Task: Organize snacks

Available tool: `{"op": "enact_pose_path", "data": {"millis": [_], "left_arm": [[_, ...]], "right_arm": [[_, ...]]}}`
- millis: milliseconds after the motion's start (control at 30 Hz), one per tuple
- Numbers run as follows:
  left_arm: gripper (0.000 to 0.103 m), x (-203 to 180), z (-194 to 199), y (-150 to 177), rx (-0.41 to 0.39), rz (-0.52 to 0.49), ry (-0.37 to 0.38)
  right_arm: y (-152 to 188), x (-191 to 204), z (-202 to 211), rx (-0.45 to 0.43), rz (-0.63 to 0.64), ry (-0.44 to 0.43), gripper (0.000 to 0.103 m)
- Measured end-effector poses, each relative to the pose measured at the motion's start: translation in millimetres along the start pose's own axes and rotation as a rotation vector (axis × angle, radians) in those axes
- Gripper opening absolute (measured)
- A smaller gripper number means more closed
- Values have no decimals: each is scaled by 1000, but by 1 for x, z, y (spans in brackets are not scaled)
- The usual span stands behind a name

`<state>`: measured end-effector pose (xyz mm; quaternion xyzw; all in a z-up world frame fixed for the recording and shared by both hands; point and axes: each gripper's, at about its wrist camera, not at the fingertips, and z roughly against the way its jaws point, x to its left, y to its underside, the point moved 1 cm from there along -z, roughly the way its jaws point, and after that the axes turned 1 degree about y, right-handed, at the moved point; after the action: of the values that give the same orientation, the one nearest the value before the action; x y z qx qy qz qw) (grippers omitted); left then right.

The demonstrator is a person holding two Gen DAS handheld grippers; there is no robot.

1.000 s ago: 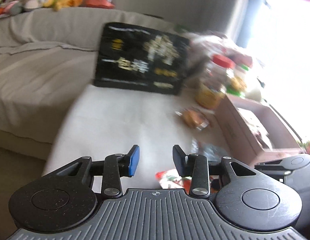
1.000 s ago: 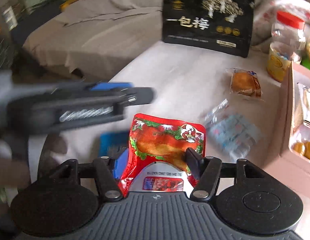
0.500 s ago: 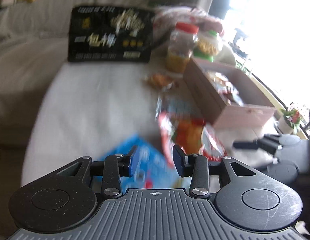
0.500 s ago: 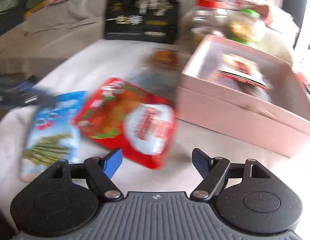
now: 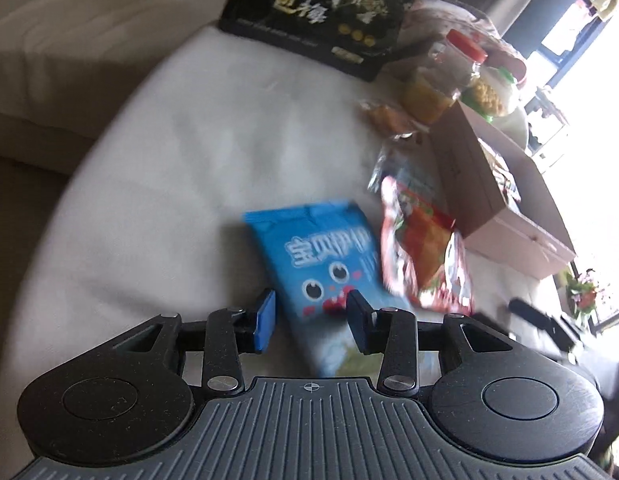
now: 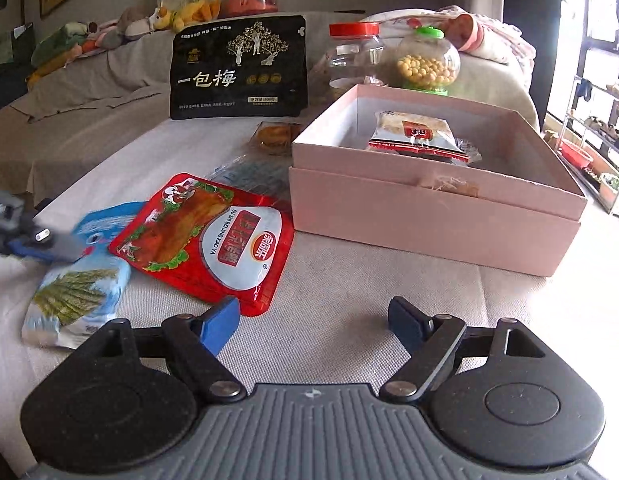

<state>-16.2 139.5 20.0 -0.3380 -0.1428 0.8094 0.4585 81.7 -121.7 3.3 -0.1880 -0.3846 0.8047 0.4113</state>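
**Snack packets spread on a cloth-covered bench beside an open pink box**

Snack packets are seen lying loose on a pale cloth-covered bench (image 6: pixel 349 312). A red packet (image 6: pixel 213 240) printed with roast meat lies flat near the middle, its far corner close to the front wall of a pink box (image 6: pixel 429 216). A blue packet (image 5: pixel 329 256) with a cartoon face lies just beside it, and the red packet's edge overlaps the blue one in the right wrist view.

The left gripper (image 5: pixel 311 320) is held low over the near end of the blue packet. Its jaws are opening, with the packet seen between them; whether the pads touch it cannot be told through the blur. The right gripper (image 6: pixel 313 320) is held over bare cloth, its jaws opening wide with nothing between them, and the red packet's near corner sits just ahead of its left finger.

The pink box stands open, with a wrapped snack (image 6: pixel 417 136) inside against the far side. A clear wrapper (image 6: pixel 249 172) and a small cake (image 6: pixel 275 136) lie between the red packet and a black bag (image 6: pixel 239 68) standing upright at the far edge. Two jars (image 6: pixel 355 56) stand behind the box. Open cloth is left on the left and in front of the box.
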Motion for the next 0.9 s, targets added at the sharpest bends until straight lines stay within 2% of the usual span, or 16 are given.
{"op": "enact_pose_path", "data": {"millis": [133,233,367,533,600,667,767,900], "left_arm": [[43,-17,-22,-20,-38,-104,-40],[43,-35,-12,-24,-92,-233,-68],[43,-59,8,0,-80,-433,-33],[45,-81,6,40,-47,-574,-65],[48,-79,2,45,-49,-589,-94],[48,-75,3,44,-66,-573,-100],[48,-66,6,41,-77,-541,-131],[48,-54,8,37,-76,-494,-137]], "right_arm": [[0,2,-1,3,4,5,82],[-2,3,2,-7,14,-19,83],[-26,10,-1,-20,-6,-119,83],[-75,42,-18,-73,42,-212,82],[-89,56,-36,-38,62,-238,80],[-98,65,-57,23,55,-250,62],[-100,64,-76,87,11,-255,51],[-87,59,-63,116,16,-261,52]]}}
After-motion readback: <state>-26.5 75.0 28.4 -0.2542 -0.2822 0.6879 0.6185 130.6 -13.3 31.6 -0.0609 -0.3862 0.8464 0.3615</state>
